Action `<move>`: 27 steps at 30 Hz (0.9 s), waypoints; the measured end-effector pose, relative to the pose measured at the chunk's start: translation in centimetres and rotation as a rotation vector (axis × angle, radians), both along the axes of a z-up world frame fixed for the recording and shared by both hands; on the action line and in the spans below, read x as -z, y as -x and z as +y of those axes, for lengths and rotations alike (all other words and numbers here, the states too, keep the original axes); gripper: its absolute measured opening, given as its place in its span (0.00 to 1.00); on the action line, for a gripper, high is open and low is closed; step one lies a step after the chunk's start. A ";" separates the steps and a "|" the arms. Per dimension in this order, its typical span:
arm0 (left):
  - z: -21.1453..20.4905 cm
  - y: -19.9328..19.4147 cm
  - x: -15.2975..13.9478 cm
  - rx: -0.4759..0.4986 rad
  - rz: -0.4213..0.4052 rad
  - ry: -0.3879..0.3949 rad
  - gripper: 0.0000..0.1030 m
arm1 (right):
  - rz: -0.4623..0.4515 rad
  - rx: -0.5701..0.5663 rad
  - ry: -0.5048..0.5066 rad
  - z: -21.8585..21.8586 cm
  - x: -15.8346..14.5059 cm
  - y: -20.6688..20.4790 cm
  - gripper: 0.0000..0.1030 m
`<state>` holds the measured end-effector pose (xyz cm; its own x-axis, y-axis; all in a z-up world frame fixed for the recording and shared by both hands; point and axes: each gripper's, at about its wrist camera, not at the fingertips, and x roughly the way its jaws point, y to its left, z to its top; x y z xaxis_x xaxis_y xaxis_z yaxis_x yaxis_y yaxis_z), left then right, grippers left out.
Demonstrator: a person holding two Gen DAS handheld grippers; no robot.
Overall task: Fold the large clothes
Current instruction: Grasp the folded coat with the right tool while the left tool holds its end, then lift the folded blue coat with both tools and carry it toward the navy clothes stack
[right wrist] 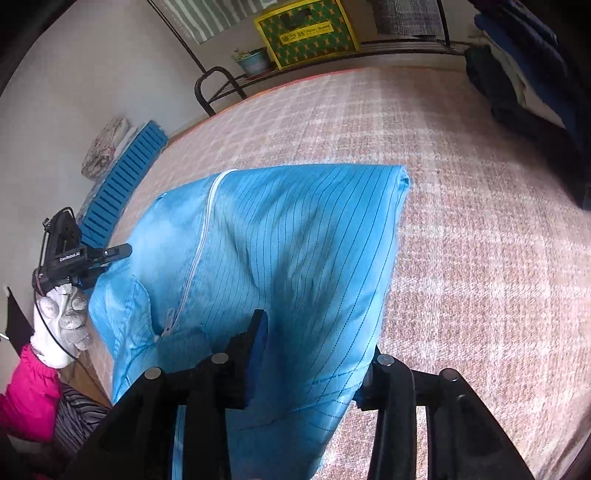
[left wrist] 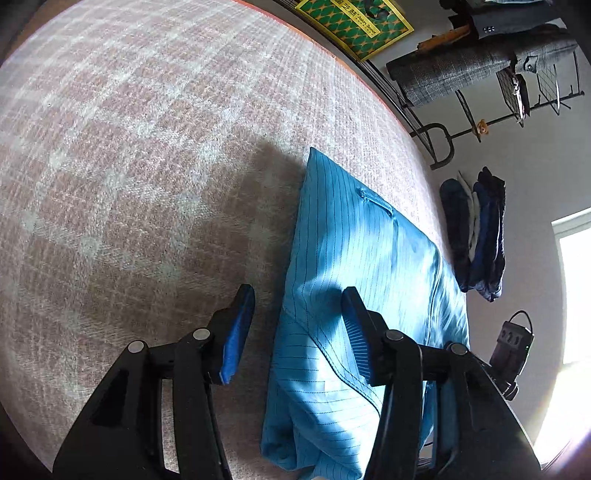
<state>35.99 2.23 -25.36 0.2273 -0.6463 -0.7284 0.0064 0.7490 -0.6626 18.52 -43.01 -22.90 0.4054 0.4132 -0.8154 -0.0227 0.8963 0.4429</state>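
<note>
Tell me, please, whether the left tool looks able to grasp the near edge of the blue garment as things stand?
Probably yes: the left tool stands open right over the blue garment, its edge between the fingers, nothing in the way.

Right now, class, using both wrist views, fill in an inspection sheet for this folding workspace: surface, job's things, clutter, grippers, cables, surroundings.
Surface: pink checked bed cover, flat.
Job's things: blue striped garment, folded over, zip showing.
Clutter: nothing seen on the cover.
Grippers: left gripper open at the garment's edge; right gripper open, cloth between its jaws.
Cables: thin black cable across the gloved hand.
Surroundings: yellow-green box, clothes rack, potted plant.
</note>
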 end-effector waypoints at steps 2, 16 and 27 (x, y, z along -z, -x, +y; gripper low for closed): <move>0.2 -0.1 0.3 -0.001 0.003 0.038 0.51 | 0.014 0.026 -0.077 -1.0 1.1 0.1 0.41; -6.2 0.8 -0.5 0.105 -0.050 -0.050 0.10 | 0.018 0.015 -0.254 1.5 2.8 -2.2 0.25; -10.5 5.6 -8.5 0.177 -0.400 -0.315 0.04 | -0.094 -0.060 0.210 7.7 -3.7 -1.7 0.02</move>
<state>30.43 -8.30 -16.81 0.4346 -0.4642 -0.7718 0.3564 0.8756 -0.3259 20.26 -35.33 -19.18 0.4635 0.2638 -0.8459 -0.1107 0.9644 0.2401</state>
